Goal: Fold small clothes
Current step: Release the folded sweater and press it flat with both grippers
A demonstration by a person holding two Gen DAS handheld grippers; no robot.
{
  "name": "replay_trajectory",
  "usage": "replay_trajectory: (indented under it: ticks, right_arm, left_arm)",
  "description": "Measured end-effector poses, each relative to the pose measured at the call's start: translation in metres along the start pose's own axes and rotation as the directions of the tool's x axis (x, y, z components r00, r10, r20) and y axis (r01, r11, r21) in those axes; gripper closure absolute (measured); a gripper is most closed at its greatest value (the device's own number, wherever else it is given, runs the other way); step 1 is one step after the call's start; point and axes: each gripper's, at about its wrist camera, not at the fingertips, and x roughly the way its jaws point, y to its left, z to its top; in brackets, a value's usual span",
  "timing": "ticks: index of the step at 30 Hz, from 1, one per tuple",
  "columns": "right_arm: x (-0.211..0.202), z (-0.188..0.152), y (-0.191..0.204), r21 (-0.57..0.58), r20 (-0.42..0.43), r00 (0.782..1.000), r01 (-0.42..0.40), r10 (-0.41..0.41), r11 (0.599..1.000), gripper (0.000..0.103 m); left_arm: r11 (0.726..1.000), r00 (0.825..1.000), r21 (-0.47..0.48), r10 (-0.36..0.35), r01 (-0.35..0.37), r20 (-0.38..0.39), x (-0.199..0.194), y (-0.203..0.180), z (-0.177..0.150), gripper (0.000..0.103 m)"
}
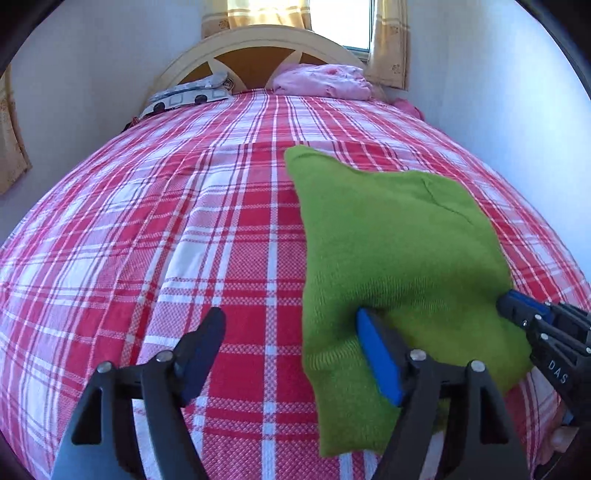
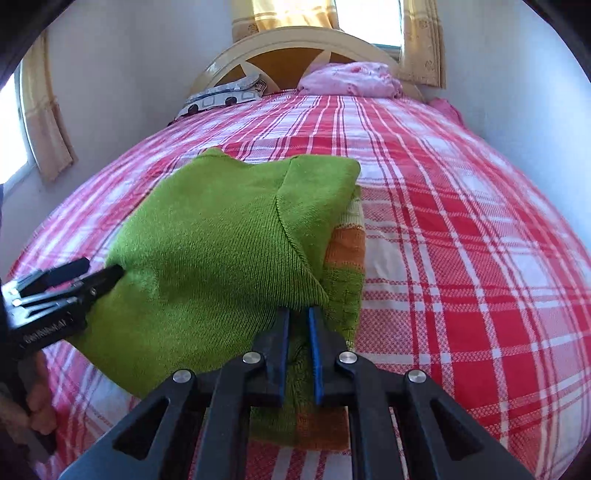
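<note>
A green knit sweater [image 1: 399, 236] lies folded over on the red-and-white plaid bedspread [image 1: 147, 229]. Its orange and cream striped part [image 2: 347, 240] shows beneath the top layer in the right wrist view. My left gripper [image 1: 290, 317] is open, jaws wide apart. Its right finger [image 1: 376, 350] rests against the sweater's near left edge, and only a narrow strip of knit lies between the pads. My right gripper [image 2: 298, 313] is shut on the sweater's near fold [image 2: 295, 280]. It also shows at the sweater's right edge as my right gripper [image 1: 517, 301]. From the right wrist, my left gripper [image 2: 94, 271] sits at the sweater's left side.
A cream headboard [image 1: 258, 40] stands at the far end, with a patterned pillow [image 1: 188, 94] and a pink pillow [image 1: 325, 81] before it. White walls close in on both sides. Curtained window [image 2: 365, 18] behind. A person's hand [image 2: 40, 406] holds the left gripper.
</note>
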Motion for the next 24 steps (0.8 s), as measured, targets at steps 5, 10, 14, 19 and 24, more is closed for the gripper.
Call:
replay_trajectory:
  ticks: [5, 10, 14, 19, 24]
  right_arm:
    - [0.0, 0.001, 0.01, -0.04, 0.014, 0.998, 0.059, -0.059, 0.997, 0.078]
    - [-0.031, -0.015, -0.015, 0.152, 0.041, 0.999, 0.015, -0.022, 0.988, 0.048]
    - [-0.056, -0.027, -0.029, 0.236, 0.078, 0.997, -0.001, -0.017, 0.972, 0.048]
    - [-0.072, -0.018, -0.019, 0.222, 0.118, 0.993, -0.012, -0.015, 0.975, 0.048]
    - [-0.067, -0.005, 0.002, 0.126, 0.097, 0.995, 0.002, -0.015, 0.992, 0.048]
  left_arm:
    - [1.0, 1.0, 0.009, 0.014, -0.014, -0.008, -0.009, 0.005, 0.001, 0.027]
    - [0.998, 0.998, 0.02, 0.056, -0.056, 0.017, -0.018, 0.015, 0.001, 0.027]
    - [0.999, 0.999, -0.005, 0.041, -0.041, -0.005, -0.015, 0.022, 0.002, 0.027]
    - [1.0, 1.0, -0.001, 0.025, -0.026, -0.013, -0.02, 0.027, -0.001, 0.027]
    - [0.997, 0.995, -0.02, -0.071, 0.07, -0.069, -0.02, 0.04, 0.001, 0.027]
